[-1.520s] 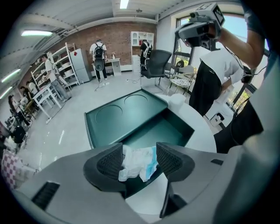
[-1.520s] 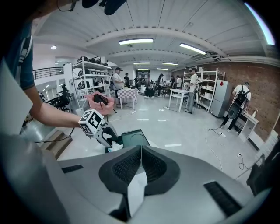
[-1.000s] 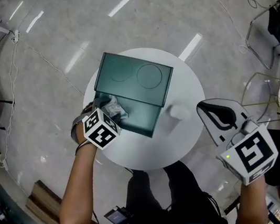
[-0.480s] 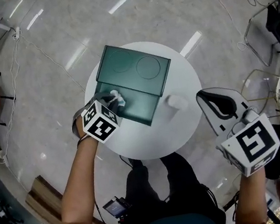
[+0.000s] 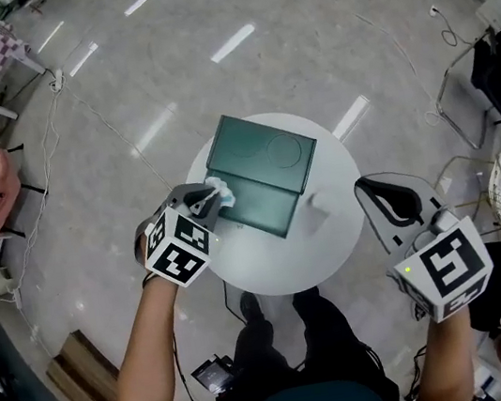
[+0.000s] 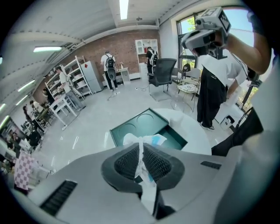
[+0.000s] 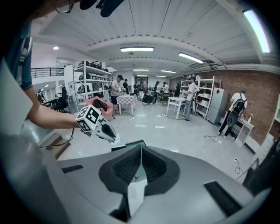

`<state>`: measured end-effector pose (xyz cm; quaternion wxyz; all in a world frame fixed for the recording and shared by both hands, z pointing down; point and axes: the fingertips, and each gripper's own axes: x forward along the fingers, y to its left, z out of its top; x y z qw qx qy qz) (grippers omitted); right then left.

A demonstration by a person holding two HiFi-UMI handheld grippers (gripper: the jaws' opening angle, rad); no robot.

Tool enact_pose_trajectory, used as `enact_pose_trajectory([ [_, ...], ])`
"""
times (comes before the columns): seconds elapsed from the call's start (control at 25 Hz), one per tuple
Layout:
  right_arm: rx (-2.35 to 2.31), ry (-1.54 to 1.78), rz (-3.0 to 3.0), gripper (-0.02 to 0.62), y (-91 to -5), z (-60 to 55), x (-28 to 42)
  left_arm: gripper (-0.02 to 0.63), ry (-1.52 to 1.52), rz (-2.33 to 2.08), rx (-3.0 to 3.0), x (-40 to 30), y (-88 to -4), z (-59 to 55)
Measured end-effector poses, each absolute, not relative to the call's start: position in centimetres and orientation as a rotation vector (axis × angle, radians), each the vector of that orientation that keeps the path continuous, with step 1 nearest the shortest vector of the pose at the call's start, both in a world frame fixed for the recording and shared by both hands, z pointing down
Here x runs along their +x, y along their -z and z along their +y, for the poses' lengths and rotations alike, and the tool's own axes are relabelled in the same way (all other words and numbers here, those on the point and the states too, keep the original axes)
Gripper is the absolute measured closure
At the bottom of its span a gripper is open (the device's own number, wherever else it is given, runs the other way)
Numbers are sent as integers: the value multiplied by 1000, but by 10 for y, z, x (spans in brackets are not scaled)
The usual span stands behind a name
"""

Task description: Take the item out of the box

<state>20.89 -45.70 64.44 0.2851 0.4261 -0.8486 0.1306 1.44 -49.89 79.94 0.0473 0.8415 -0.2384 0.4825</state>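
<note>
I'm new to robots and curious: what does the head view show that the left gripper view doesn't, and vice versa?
Only the head view: the right gripper, off the round white table's edge, and the left gripper's marker cube. Only the left gripper view: ribbed fingers pinching the crumpled white packet, and a brick wall behind. Both: the open dark green box, table and packet.
</note>
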Motion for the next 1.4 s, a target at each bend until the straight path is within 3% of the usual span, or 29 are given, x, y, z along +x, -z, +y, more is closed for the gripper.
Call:
enact_pose_trajectory([
  [0.52, 1212, -169, -2313, 555, -443, -398, 147, 563, -1115, -930, 2819, -41, -508, -444],
  [1.04, 1265, -3, -2363, 557, -305, -340, 88, 563, -692, -964, 3061, -75, -301, -359],
  [1.4, 1266, 102, -2408, 557, -234, -301, 48, 563, -404, -971, 3155, -97, -203, -300],
])
